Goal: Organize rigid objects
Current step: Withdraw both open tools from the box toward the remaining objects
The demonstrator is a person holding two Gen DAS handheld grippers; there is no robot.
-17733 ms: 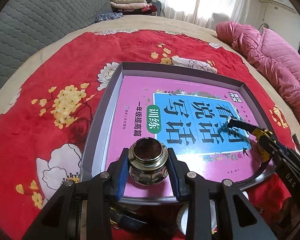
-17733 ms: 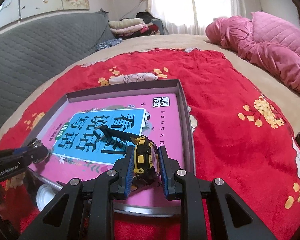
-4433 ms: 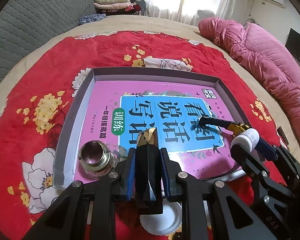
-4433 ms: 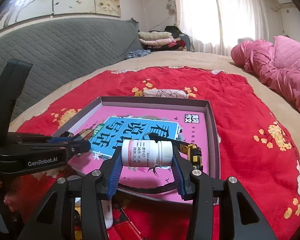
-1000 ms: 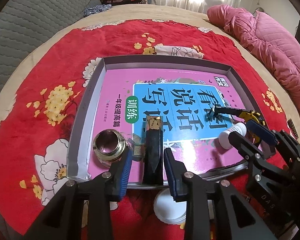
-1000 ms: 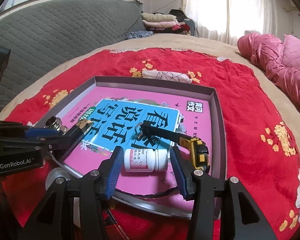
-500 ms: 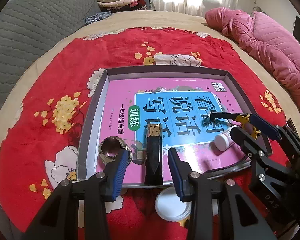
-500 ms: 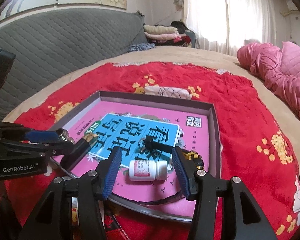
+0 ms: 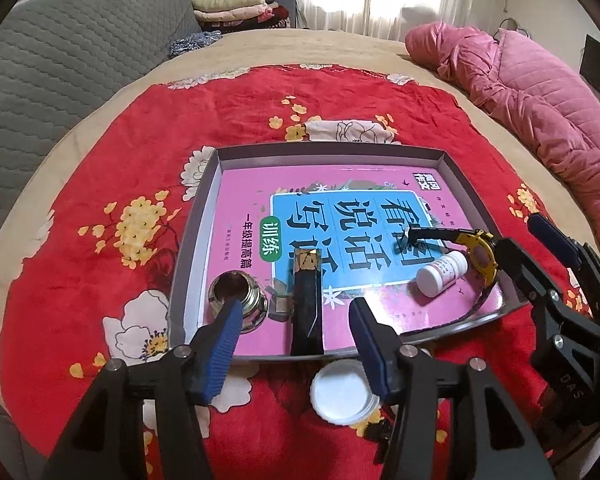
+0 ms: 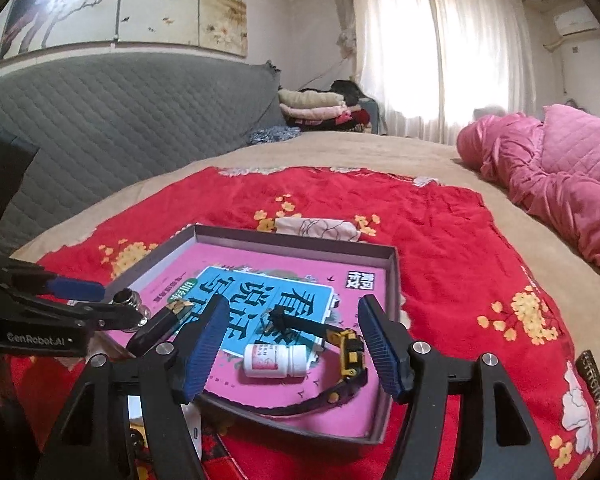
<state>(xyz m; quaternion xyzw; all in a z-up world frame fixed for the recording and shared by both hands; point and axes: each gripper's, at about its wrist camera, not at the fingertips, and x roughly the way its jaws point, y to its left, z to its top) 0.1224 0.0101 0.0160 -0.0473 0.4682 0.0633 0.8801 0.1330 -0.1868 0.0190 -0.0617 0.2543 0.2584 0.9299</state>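
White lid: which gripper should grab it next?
Probably the left gripper: its jaws, just opened around the black case, hang by the white lid. The right gripper, just opened around the pill bottle, sits farther away.

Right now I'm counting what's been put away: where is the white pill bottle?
The white pill bottle lies on its side inside the tray, beside the yellow watch.
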